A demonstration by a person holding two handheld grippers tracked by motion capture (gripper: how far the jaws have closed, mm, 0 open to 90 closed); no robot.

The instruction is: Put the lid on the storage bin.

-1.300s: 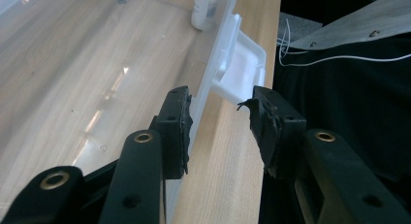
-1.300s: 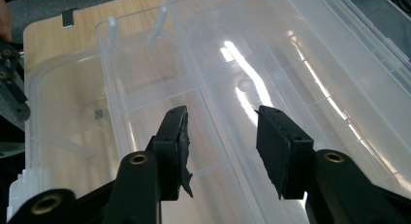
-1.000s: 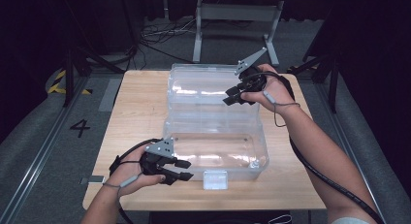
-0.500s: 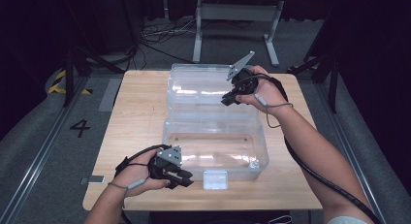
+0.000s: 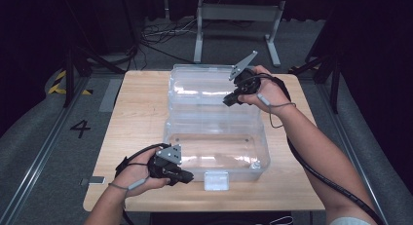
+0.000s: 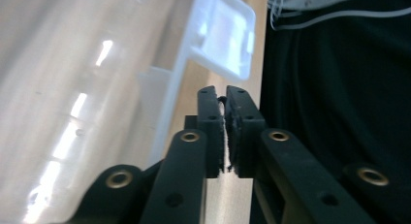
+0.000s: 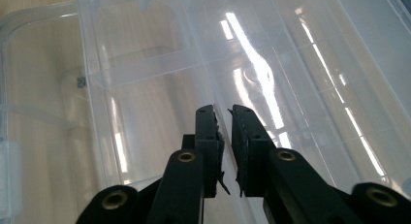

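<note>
A clear plastic box (image 5: pixel 214 154) stands open on the wooden table, its lid (image 5: pixel 202 86) lying flat behind it. A white latch (image 5: pixel 216 180) hangs at the box's front wall. My left gripper (image 5: pixel 184 178) rests low at the front left corner of the box, pointing along the front wall toward the latch. In the left gripper view its jaws (image 6: pixel 225 90) are shut with nothing between them, and the latch (image 6: pixel 223 35) lies ahead. My right gripper (image 5: pixel 229 101) hovers over the right part of the lid. Its jaws (image 7: pixel 223 110) are shut and empty above the clear lid (image 7: pixel 271 64).
The wooden table (image 5: pixel 141 113) has bare room left of the box and a strip along its front edge. A small grey tag (image 5: pixel 96 180) lies at the front left corner. Dark floor, cables and a metal stand (image 5: pixel 238 13) lie beyond the table.
My right gripper has drifted slightly left and inward over the lid. My left gripper has turned and edged right along the box's front wall. The box has not moved.
</note>
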